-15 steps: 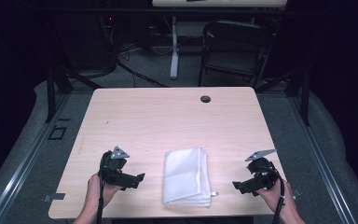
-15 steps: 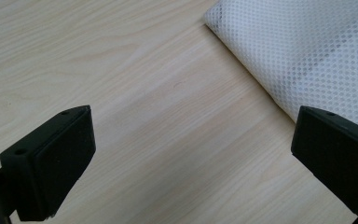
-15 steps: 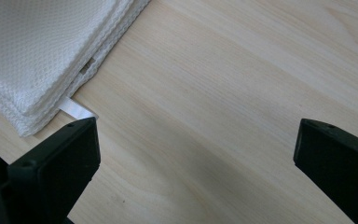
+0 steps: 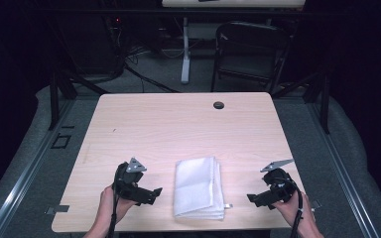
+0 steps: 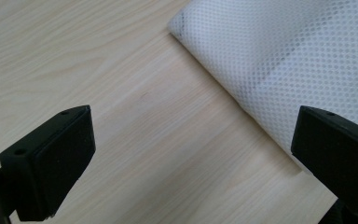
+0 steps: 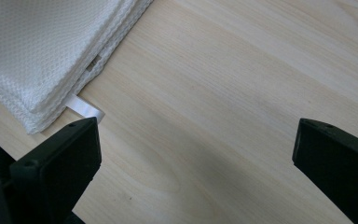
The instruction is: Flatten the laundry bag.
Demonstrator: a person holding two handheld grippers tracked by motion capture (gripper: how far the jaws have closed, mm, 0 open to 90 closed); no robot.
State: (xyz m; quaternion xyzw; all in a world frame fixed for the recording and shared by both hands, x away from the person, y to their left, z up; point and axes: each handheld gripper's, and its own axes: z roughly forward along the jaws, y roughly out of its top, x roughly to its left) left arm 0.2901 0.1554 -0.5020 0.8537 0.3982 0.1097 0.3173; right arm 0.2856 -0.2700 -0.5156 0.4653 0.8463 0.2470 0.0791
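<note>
A folded white mesh cloth lies near the table's front edge, between the two grippers. My left gripper is held just left of it, jaws wide open and pointing at the cloth's left fold. My right gripper hovers to the right of the cloth, jaws also wide open and holding nothing. In the right gripper view the cloth's stacked edges and a small white label tab lie just beyond the left jaw.
The light wooden table has a black round grommet near its far edge. Behind the table stand a dark folding chair, a white post and cables on the floor.
Both grippers stay nearly where they were on either side of the cloth; the cloth has not moved.
</note>
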